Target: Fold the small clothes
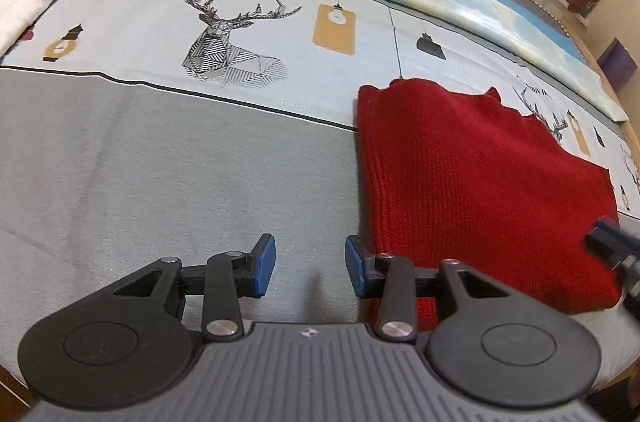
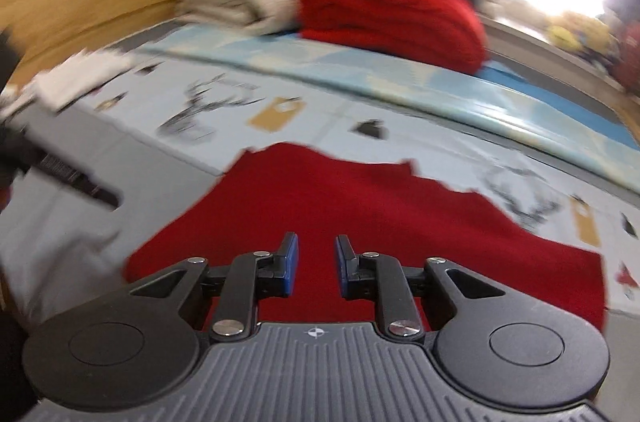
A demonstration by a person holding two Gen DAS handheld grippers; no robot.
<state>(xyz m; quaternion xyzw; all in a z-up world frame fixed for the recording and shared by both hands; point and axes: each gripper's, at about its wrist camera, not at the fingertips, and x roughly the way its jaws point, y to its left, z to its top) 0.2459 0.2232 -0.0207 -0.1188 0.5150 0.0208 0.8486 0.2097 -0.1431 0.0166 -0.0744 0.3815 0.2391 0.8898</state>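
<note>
Risk: single-layer pickup of the red knit garment.
Left gripper gapes empty beside its left edge; right gripper, parted, empty, above it; shallow pinches would unfold it.

Red knit sweater, grey deer-print sheet

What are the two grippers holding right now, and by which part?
Nothing. The left gripper is open over the grey bedsheet beside the red knit garment; the right gripper is open above that garment, jaws empty.
</note>
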